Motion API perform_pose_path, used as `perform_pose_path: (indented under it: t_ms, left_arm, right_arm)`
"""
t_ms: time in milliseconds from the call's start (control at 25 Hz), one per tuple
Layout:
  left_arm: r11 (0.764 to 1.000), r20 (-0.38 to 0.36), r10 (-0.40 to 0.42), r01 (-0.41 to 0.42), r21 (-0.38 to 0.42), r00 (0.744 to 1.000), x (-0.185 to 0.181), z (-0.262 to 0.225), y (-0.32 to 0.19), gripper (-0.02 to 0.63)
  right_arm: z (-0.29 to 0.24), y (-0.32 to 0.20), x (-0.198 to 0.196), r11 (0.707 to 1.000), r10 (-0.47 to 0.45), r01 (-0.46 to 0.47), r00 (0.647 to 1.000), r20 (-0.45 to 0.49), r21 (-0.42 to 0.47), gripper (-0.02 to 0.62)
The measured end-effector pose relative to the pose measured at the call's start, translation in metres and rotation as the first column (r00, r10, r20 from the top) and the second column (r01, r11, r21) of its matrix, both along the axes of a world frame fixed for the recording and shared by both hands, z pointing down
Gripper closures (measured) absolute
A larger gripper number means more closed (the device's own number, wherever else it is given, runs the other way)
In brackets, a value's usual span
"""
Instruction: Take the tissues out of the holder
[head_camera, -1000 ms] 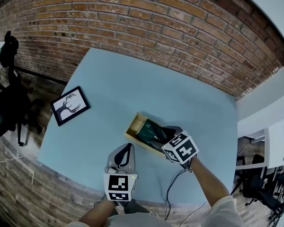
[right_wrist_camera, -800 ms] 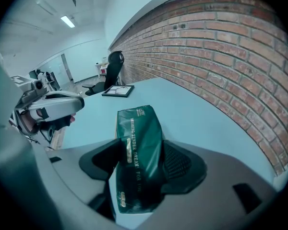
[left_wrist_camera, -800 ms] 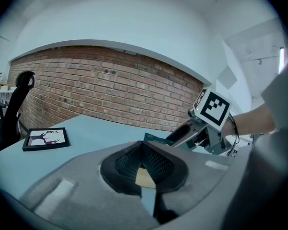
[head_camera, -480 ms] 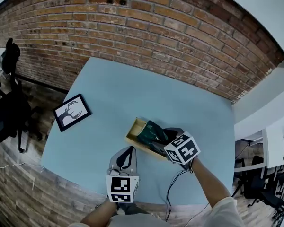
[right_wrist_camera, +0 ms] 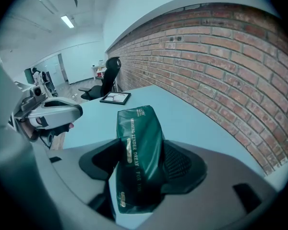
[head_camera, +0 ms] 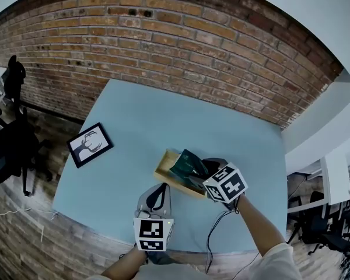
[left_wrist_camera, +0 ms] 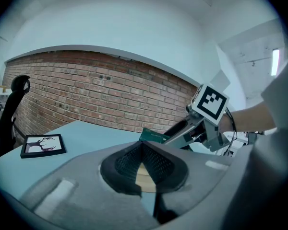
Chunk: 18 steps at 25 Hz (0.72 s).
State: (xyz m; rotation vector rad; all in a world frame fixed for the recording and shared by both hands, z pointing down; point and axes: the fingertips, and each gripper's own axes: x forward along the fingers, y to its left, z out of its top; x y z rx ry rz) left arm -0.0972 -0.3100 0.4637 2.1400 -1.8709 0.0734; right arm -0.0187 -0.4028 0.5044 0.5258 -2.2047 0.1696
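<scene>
the task is looking well under way and close to its end. the right gripper [right_wrist_camera: 141, 163] is clamping a dark green tissue pack [right_wrist_camera: 136, 138] across its middle, the jaws standing fairly wide apart because the soft pack is filling the gap, with both pads pressing into its sides. the pack is standing nearly upright in the grip, one end poking up past the jaws and the other hanging below them.

in the head view, the pack is sitting over the right-hand part of the wooden holder [head_camera: 165, 163], which is lying on the light blue table [head_camera: 140, 115] near its front edge. the bare wood of the holder's left part is showing, so nothing is filling that end. in the left gripper view the pack is appearing above the wood, so it seems to be lifted out, but no view is showing its lower end against the holder's rim, so i cannot tell if it is fully clear.

the left gripper [head_camera: 161, 186] is hanging just in front of the holder, pointing toward it, its jaws closed tip to tip and gripping nothing. it is not touching the holder as far as the views show.

what is left, by my reading: carrying the pack away from the holder and setting it on the open table. a framed picture [head_camera: 89, 144] is lying well apart at the left.
</scene>
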Motion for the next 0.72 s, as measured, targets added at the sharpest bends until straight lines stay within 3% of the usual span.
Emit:
perform_pose_path:
  t_ms: [720]
  left_arm:
    - [0.994,-0.007,0.105,-0.104,0.035,0.994,0.038,-0.014,0.013,0.609]
  right_arm:
    - [-0.023,0.022,0.052,0.993,0.109,-0.109,0.994,-0.003,0.039,0.308]
